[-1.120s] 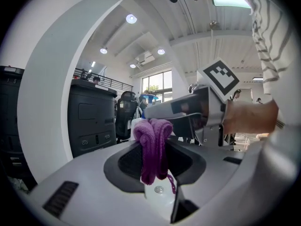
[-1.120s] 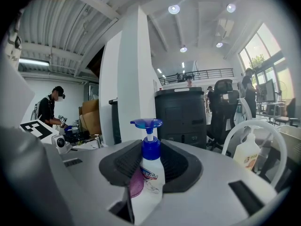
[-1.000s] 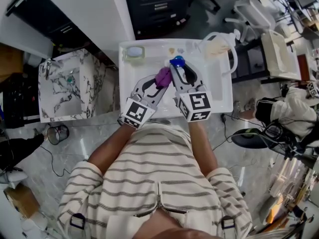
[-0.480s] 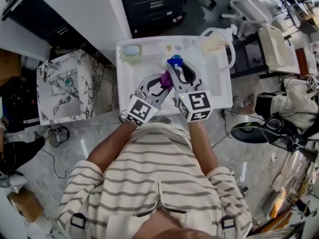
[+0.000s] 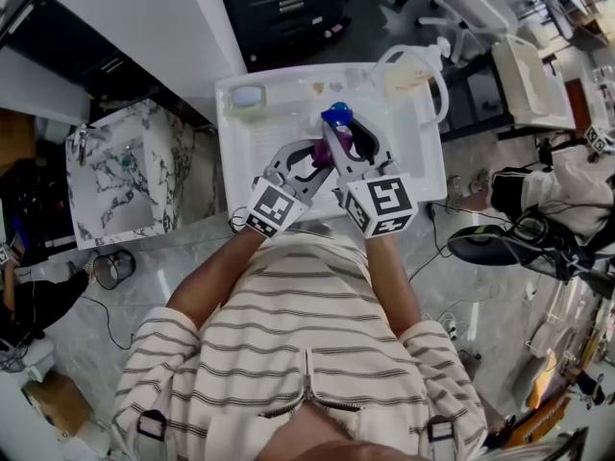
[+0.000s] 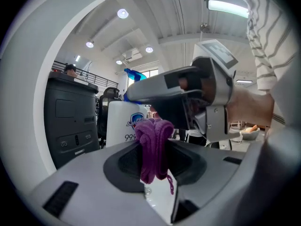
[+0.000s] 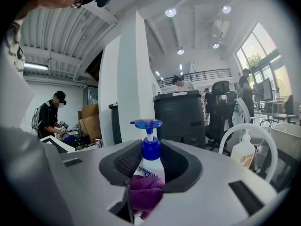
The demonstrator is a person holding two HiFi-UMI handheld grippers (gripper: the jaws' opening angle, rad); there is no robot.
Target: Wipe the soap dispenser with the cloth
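- While the right gripper (image 5: pixel 346 140) clamps the soap dispenser (image 7: pixel 150 167) by its white body, the bottle stands upright between the jaws. Its blue pump head (image 7: pixel 146 124) rises above them.
- Seen from the head view, the dispenser sits in the upper middle of the frame on the white worktop (image 5: pixel 240 152), at the tips of both grippers.
- The left gripper (image 5: pixel 309 161) is closed on the purple cloth (image 6: pixel 154 142). A bunched fold stands up between its jaws and a loose thread hangs below.
- In the right gripper view the cloth presses against the lower part of the dispenser, at the bottom centre of the frame, and covers the foot of the label.
- In the left gripper view the right gripper crosses the frame from the right, just above the cloth. The white bottle shows behind and to the left of the cloth.
- The two grippers converge on the bottle from the lower part of the head view, and their marker cubes sit side by side near the person's striped shirt (image 5: pixel 307 353).
- A small round container (image 5: pixel 248 97) with a pale lid rests at the upper left corner of the worktop.
- A second pump bottle (image 7: pixel 244 152) with an orange label stands at the right of the right gripper view, inside a white curved loop (image 7: pixel 235 131).
- A marble-patterned box (image 5: pixel 125 171) stands to the left of the worktop.
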